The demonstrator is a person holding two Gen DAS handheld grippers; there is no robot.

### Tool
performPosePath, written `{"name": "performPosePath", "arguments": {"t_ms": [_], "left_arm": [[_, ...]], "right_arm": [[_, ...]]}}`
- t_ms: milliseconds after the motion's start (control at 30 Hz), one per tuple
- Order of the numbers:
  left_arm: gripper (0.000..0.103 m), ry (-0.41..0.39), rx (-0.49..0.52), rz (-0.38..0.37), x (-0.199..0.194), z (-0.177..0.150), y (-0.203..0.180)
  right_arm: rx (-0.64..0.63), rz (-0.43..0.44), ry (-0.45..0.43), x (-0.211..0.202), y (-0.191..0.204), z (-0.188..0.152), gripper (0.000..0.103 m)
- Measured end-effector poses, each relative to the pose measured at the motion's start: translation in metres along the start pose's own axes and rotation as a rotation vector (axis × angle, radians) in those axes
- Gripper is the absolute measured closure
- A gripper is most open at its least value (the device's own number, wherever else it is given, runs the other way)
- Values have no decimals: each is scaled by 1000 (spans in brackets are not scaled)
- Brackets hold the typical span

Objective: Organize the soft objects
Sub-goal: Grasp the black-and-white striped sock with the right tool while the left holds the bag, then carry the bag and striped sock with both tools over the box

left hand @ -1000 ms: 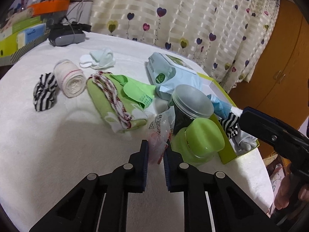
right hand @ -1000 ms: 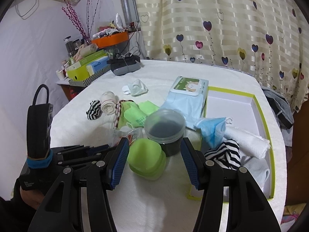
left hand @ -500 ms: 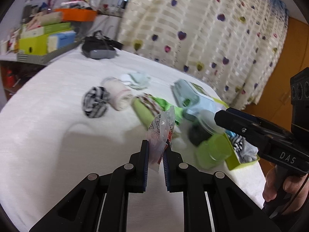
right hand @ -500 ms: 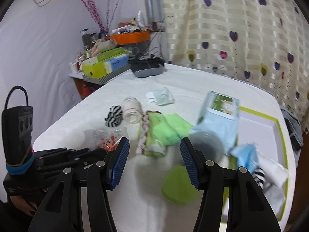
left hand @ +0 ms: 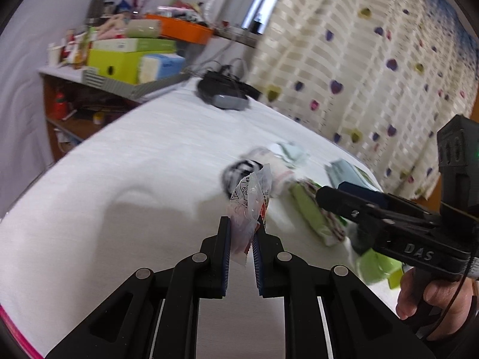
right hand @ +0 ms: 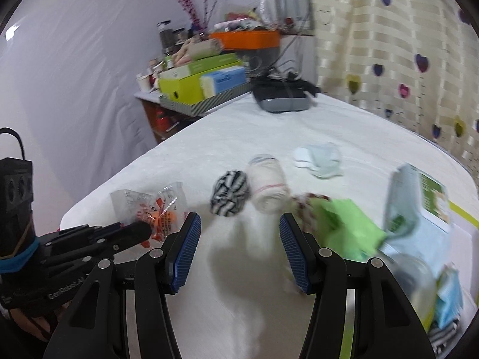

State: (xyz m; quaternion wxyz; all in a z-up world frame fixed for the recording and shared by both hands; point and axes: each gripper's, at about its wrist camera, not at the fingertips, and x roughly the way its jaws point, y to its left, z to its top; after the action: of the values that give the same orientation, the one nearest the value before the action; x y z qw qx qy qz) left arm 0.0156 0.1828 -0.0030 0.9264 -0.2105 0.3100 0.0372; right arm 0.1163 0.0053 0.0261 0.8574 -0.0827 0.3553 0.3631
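- Both of my tongs have swung leftward across the table since the earlier frames — the green lidded tub and the dark jar that sat right before them are now off at the right edge, and the shelf by the wall fills more of each view.
- Nearest me, my left gripper point(left hand: 242, 233) stays clamped narrow on one clear crinkly packet point(left hand: 250, 206) with orange print, held up off the white table point(left hand: 119, 179). It is pinched by its lower part only, so I judge a quick swing could let the slick film slide out.
- My right gripper point(right hand: 239, 239) stands wide with nothing between its pads, hovering over bare cloth; one hand point(left hand: 431, 296) grips its handle in the left view.
- It rides close beside the left one, so I reckon the two could knock together and jar the packet loose.
- Just beyond: one striped black-and-white bundle point(right hand: 230, 193), touching one rolled white cloth point(right hand: 269, 187).
- Right of those, one green folded cloth point(right hand: 347, 227) with one red-and-white cord point(right hand: 308, 206) on it — the cord could snag on a pad if I reach low there.
- One wipes pack point(right hand: 419, 209) sits further right.
- Farther back, one small pale sock point(right hand: 320, 157), blurred.
- At the far edge, one dark grey device point(right hand: 283, 100) with cables.
- Motion blur smears everything, so my aim at any pick is uncertain.
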Motion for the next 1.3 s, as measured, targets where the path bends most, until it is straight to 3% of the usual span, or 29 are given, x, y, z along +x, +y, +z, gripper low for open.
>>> {"name": "performPosePath", "arguments": {"t_ms": [167, 233, 300, 467, 533, 667, 1000, 1300], "left_arm": [[90, -17, -39, 31, -2, 6, 23], [90, -20, -50, 37, -2, 8, 30], [90, -22, -58, 42, -2, 8, 35], [90, -18, -74, 48, 2, 10, 46], [90, -16, -78, 51, 2, 10, 48], [90, -13, -80, 53, 2, 9, 50], [90, -35, -49, 39, -4, 5, 28], [90, -46, 28, 1, -18, 1, -27]], "right_arm": [[0, 30, 48, 37, 12, 10, 48], [8, 39, 79, 53, 15, 12, 55], [14, 50, 98, 64, 17, 14, 55], [34, 29, 140, 92, 18, 16, 56], [43, 6, 145, 101, 17, 18, 75], [61, -12, 147, 108, 13, 19, 85], [37, 26, 62, 52, 19, 8, 87], [37, 17, -58, -27, 9, -7, 87]]}}
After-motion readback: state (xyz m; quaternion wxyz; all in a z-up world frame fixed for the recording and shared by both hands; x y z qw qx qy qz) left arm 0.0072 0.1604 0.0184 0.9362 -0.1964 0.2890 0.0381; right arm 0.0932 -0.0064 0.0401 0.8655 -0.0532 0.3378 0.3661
